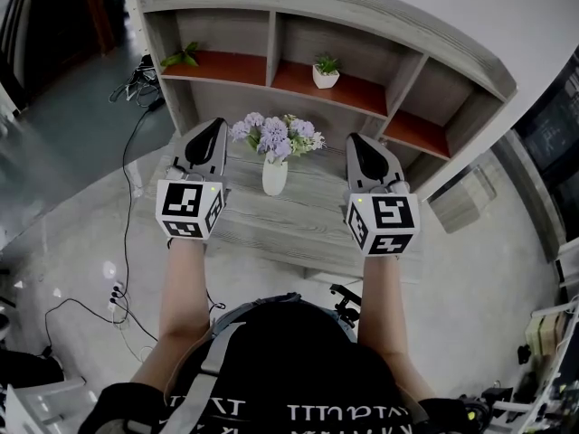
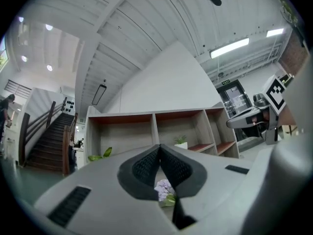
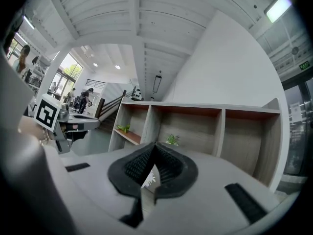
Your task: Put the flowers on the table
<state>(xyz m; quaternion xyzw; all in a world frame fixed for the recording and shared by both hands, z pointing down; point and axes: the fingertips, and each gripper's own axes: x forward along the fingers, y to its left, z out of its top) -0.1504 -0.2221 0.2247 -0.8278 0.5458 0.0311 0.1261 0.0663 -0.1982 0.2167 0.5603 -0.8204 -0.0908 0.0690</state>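
A bunch of pale purple flowers stands upright in a white vase on the grey wooden table. My left gripper hovers just left of the flowers, shut, with nothing in it. My right gripper is at the same height on their right, also shut and empty. In the left gripper view the jaws meet at the tips, and the flowers show through the gap below them. In the right gripper view the gripper is closed, with a bit of white vase behind it.
A grey shelf unit with red-brown boards stands right behind the table. It holds a small plant in a white pot and a green leafy plant. Black cables trail over the glossy floor on the left.
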